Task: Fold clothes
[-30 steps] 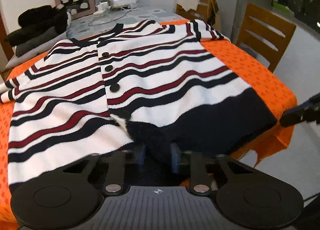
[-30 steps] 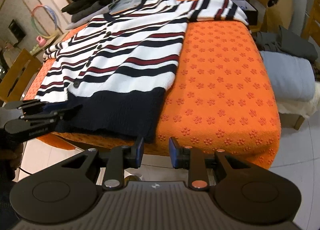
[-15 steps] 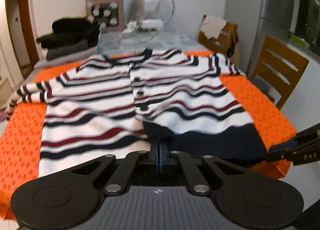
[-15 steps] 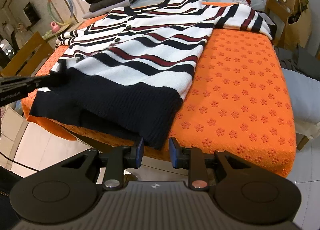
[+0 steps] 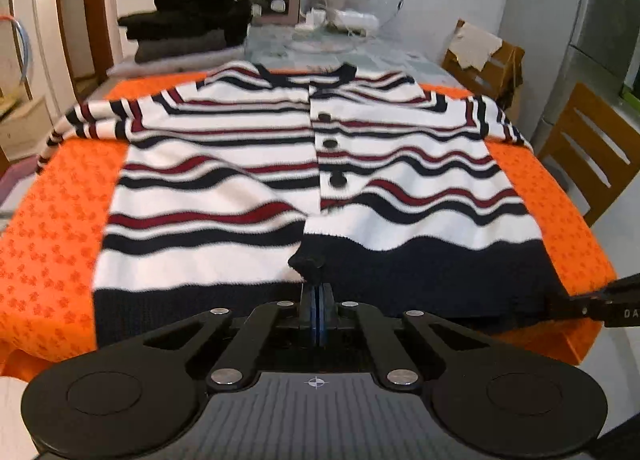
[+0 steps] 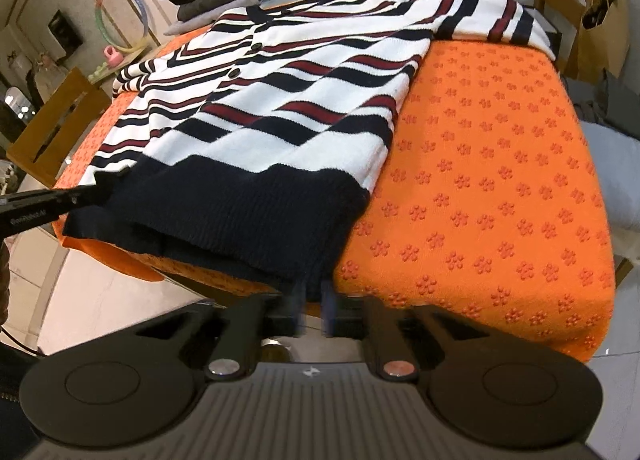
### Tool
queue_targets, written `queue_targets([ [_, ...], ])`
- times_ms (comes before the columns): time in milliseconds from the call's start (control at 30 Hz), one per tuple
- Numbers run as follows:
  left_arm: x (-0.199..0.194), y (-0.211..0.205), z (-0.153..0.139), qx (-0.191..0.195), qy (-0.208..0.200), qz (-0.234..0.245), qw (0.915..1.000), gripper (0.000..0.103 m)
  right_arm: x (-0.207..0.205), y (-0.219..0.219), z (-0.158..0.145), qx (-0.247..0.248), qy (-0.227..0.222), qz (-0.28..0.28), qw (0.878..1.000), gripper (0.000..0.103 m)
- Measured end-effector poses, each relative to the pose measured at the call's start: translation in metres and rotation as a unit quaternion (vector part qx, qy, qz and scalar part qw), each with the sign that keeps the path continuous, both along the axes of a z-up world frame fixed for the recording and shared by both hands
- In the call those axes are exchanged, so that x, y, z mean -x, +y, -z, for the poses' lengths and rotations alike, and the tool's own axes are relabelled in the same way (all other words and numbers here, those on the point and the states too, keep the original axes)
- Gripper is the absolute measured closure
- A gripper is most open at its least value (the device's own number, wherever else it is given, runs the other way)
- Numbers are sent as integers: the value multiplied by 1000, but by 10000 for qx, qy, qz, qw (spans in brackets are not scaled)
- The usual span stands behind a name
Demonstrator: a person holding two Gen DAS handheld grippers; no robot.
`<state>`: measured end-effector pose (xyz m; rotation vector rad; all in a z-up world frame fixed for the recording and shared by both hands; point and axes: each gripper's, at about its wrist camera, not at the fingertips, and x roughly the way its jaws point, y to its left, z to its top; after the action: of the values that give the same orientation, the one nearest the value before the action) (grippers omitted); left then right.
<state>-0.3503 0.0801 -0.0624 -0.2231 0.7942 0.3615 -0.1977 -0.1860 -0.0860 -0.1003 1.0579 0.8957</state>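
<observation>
A white cardigan (image 5: 248, 188) with navy and dark red stripes, black buttons and a navy hem lies front up on the orange cloth-covered table (image 5: 48, 240). My left gripper (image 5: 317, 296) is shut on the navy hem at the bottom of the button placket. The right wrist view shows the same cardigan (image 6: 320, 100), with my left gripper (image 6: 80, 196) at its near left hem. My right gripper (image 6: 313, 300) is blurred, its fingers narrowed onto the hem's near right corner at the table's front edge. That right gripper (image 5: 576, 306) also shows at the hem's right end.
Dark folded clothes (image 5: 188, 24) are stacked at the table's far left, with a box and cables behind. A wooden chair (image 5: 592, 156) stands on the right, another chair (image 6: 48, 128) on the left. Bare orange cloth (image 6: 500, 160) stretches right of the cardigan. Grey bundles (image 6: 616, 180) lie beyond.
My left gripper shut on the hem at the placket and drew back and up. My right gripper moved in to the hem's right corner and its fingers narrowed onto it.
</observation>
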Motion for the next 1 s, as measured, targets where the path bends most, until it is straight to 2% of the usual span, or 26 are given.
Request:
queue_targets([
  [100, 3, -1, -8, 117, -5, 82, 9999, 99, 0, -2, -2, -32, 55, 2, 10000, 97],
  [200, 6, -3, -8, 237, 106, 232, 9994, 99, 3, -14, -16, 18, 35, 4, 10000, 97],
  [333, 4, -4, 16, 462, 435, 254, 9977, 99, 0, -18, -11, 189, 121, -69, 9997, 97],
  [500, -2, -5, 32, 316, 522, 505, 9969, 96, -2, -8, 0, 397, 22, -243, 9989, 95],
  [533, 0, -3, 29, 321, 486, 523, 9969, 94, -2, -7, -1, 393, 2, -256, 9989, 95],
  [600, 5, 2, 23, 344, 396, 547, 9971, 84, -2, -8, -5, 412, -67, -232, 9989, 85],
  [633, 8, 6, 17, 358, 317, 542, 9974, 75, -2, -9, -8, 438, -107, -227, 9987, 83],
  [700, 14, 14, 3, 387, 150, 528, 9977, 66, -3, -11, -14, 480, -166, -185, 9985, 76],
  [833, 7, 41, -20, 434, -17, 391, 9983, 63, -9, -16, -28, 433, -179, 28, 9989, 75],
  [1000, -38, 86, -30, 640, -152, 216, 9976, 63, -19, -14, -40, 389, -124, 479, 9980, 75],
])
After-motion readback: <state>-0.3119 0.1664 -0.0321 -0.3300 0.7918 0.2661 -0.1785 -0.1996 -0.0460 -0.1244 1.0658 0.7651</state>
